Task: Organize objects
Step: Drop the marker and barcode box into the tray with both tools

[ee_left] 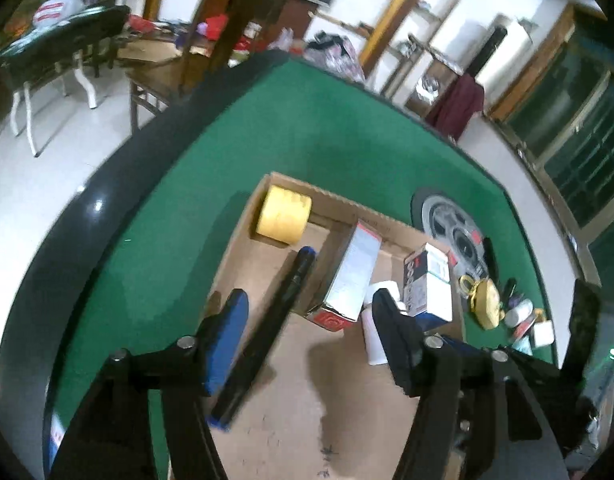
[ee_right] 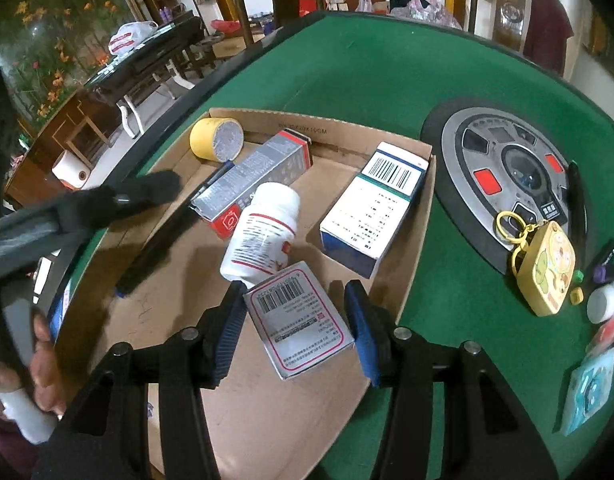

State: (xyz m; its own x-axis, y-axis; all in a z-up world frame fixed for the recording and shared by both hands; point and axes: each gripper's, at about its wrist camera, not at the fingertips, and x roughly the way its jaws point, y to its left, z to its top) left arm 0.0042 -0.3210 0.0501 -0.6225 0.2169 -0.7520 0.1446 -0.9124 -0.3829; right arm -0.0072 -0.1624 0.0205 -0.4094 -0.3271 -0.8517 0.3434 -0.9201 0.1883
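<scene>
Green-felt table [ee_right: 387, 80] carries cardboard tray [ee_right: 419, 208]; right tongs [ee_right: 293, 332] spread around small carton [ee_right: 299, 324], light, crushable—grip flat sides; left tongs [ee_left: 307, 336] spread, empty.

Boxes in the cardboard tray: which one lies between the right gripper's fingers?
The small pink-bordered box with a barcode on top, nearest the camera; the other two boxes lie farther back.

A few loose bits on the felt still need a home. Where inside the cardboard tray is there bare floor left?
The cardboard tray is bare along its near end, behind the small box between the right gripper fingers. The far half is crowded: yellow tape roll, long grey box, white bottle, barcode box.
</scene>
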